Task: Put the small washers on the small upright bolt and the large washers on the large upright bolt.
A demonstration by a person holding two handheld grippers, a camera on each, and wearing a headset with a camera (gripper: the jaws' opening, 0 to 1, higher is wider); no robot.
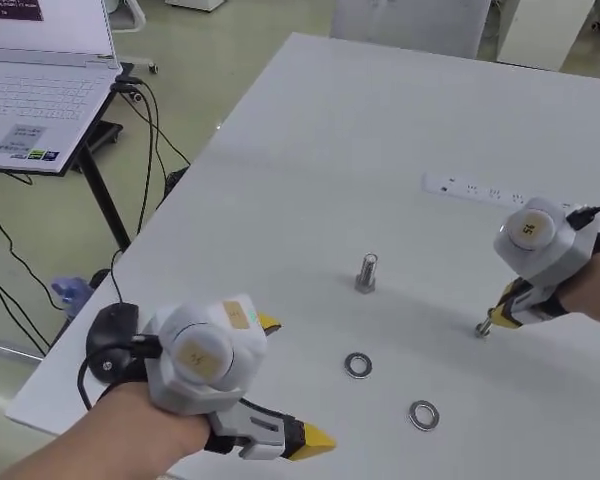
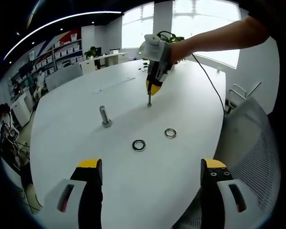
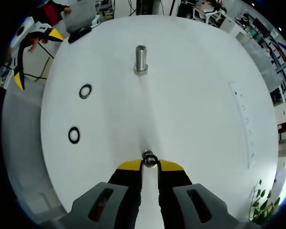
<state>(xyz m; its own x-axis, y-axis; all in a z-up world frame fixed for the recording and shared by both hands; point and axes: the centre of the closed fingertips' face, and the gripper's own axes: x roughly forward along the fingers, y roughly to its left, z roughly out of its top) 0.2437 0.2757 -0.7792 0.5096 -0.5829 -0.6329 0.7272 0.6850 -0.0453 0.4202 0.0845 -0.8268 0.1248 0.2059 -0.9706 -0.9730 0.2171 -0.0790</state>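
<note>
- pinching the top of the small upright bolt in the right gripper, fingers narrow.
- holding nothing in the left gripper, fingers wide apart.
- lying flat near the large upright bolt: one washer, second washer.
</note>
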